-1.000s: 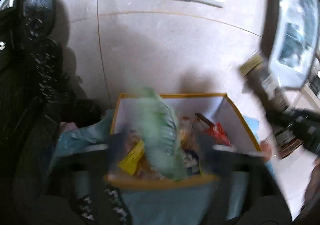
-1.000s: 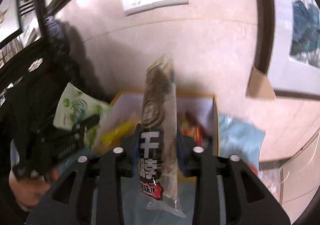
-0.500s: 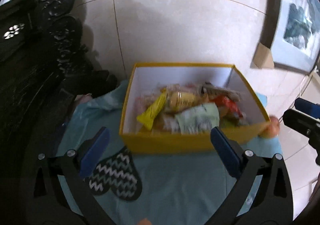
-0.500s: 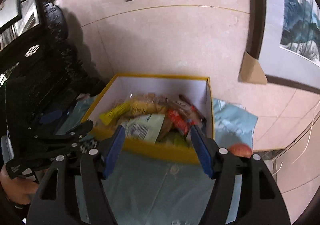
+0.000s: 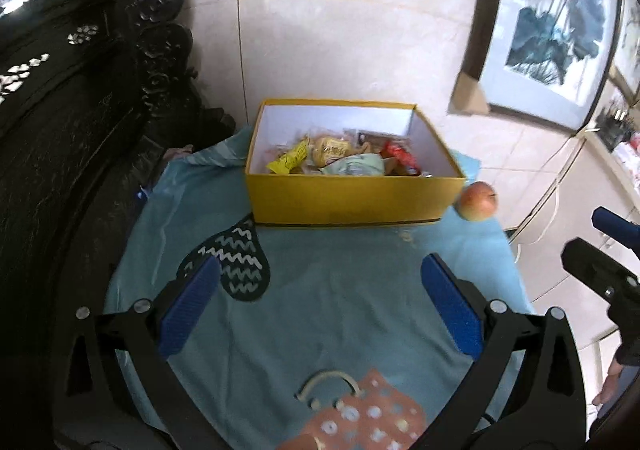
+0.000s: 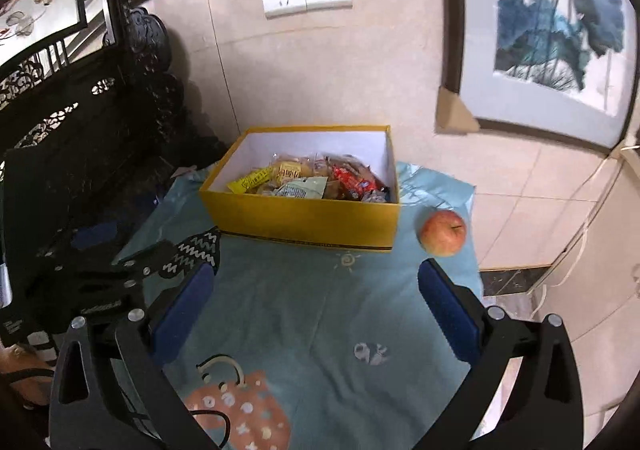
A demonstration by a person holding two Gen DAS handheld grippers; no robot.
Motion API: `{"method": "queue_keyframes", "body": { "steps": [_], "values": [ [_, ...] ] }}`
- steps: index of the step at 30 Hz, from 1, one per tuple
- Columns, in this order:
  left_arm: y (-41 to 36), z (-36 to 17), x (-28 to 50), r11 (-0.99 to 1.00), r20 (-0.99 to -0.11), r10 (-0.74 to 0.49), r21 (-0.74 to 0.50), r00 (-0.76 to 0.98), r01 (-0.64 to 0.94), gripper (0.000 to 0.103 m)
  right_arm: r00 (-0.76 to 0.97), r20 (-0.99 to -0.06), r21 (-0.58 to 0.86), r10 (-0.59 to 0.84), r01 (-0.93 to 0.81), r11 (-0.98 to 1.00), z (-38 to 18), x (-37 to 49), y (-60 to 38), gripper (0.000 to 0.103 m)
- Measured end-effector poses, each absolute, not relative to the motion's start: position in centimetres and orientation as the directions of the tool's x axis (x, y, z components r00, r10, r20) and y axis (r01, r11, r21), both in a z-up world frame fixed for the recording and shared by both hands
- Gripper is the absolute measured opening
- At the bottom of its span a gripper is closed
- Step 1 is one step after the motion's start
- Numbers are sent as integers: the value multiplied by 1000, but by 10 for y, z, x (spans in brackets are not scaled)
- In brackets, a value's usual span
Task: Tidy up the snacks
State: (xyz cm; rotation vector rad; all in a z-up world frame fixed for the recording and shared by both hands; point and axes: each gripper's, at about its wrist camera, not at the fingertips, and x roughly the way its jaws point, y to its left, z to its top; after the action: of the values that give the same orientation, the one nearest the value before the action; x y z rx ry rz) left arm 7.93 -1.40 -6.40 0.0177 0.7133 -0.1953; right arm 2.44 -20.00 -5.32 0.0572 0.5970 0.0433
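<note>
across the light blue cloth (image 6: 304, 314) i see the yellow cardboard snack box (image 6: 304, 216) straight ahead, long side facing me, my empty left gripper (image 5: 320, 300) wide apart and right gripper (image 6: 314, 300) opening, equally near.

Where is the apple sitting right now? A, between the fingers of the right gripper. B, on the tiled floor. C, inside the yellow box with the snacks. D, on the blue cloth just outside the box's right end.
D: the apple rests on the blue cloth beside the right end of the yellow box, outside it and clear of both grippers.
</note>
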Motion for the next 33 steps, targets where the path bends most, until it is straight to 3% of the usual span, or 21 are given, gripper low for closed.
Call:
{"method": "queue_keyframes", "body": {
  "steps": [11, 33],
  "values": [
    [-7, -21, 4, 987, -620, -117, 15, 776, 161, 101, 849, -526, 45, 56, -38, 998, -23, -36, -178, 102],
    [-1, -17, -34, 987, -617, -100, 37, 781, 156, 101, 857, -514, 9, 29, -28, 1000, -21, -72, -172, 102]
  ]
}}
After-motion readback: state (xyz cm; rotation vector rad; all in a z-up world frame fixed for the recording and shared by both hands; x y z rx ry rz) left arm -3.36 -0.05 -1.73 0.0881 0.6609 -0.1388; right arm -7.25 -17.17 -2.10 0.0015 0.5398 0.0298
